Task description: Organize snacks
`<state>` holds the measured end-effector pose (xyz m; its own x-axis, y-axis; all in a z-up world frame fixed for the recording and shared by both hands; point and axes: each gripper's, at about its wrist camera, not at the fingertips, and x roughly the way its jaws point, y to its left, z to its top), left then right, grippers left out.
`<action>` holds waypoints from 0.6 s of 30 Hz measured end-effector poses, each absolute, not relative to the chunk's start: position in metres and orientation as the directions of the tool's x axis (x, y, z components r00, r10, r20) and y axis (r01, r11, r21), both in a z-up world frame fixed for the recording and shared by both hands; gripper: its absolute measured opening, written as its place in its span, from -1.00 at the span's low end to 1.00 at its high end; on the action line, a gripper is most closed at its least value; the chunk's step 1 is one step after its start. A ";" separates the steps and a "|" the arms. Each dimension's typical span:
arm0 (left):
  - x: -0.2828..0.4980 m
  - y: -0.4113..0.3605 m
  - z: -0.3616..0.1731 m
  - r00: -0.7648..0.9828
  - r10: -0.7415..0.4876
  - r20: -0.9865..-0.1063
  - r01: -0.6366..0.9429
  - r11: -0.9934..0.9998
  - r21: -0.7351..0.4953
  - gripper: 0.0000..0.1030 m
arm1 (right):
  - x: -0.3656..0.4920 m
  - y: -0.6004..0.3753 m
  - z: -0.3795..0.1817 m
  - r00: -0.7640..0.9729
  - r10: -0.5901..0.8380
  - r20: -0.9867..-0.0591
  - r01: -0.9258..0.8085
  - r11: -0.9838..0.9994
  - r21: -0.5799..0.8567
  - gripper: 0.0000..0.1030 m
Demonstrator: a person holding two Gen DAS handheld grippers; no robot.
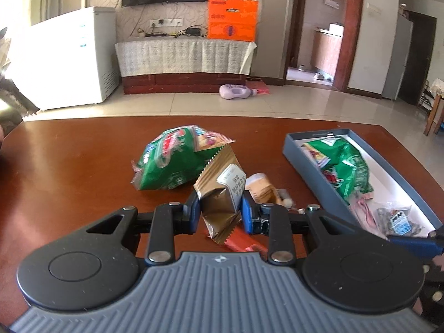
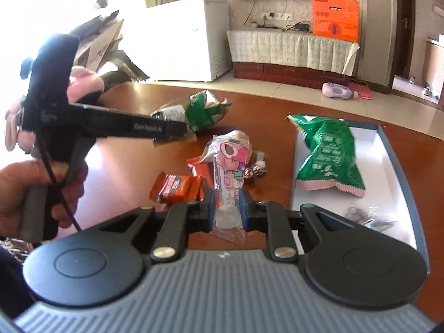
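Crumpled gold-brown packet (image 1: 222,194), serrated edges

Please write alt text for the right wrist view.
The right claw is shut on a pink cartoon-printed plastic snack packet above a brown wooden table. Right of it, a grey-rimmed white box holds a green foil snack bag.

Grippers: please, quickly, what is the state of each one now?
Left gripper: shut on the brown packet.
Right gripper: shut on the pink packet.
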<state>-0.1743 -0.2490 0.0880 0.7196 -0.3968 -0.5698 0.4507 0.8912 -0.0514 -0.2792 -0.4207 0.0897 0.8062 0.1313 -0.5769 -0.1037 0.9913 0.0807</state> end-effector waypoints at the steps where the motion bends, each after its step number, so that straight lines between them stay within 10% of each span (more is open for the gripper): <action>1: -0.176 -0.254 0.089 0.718 -0.403 -0.567 0.459 0.887 -0.048 -0.33 | -0.280 -0.423 0.091 0.809 0.128 -0.574 -0.098 0.992 0.083 -0.59; 18: -0.198 -0.327 0.099 0.675 -0.515 -0.529 0.576 0.815 -0.058 -0.33 | -0.299 -0.480 0.092 0.829 0.028 -0.558 0.038 0.994 0.106 -0.59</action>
<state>-0.1985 -0.3272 0.0995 0.6749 -0.5146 -0.5289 0.5763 0.8152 -0.0578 -0.2991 -0.4796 0.0920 0.8292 0.0278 -0.5583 0.0379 0.9937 0.1057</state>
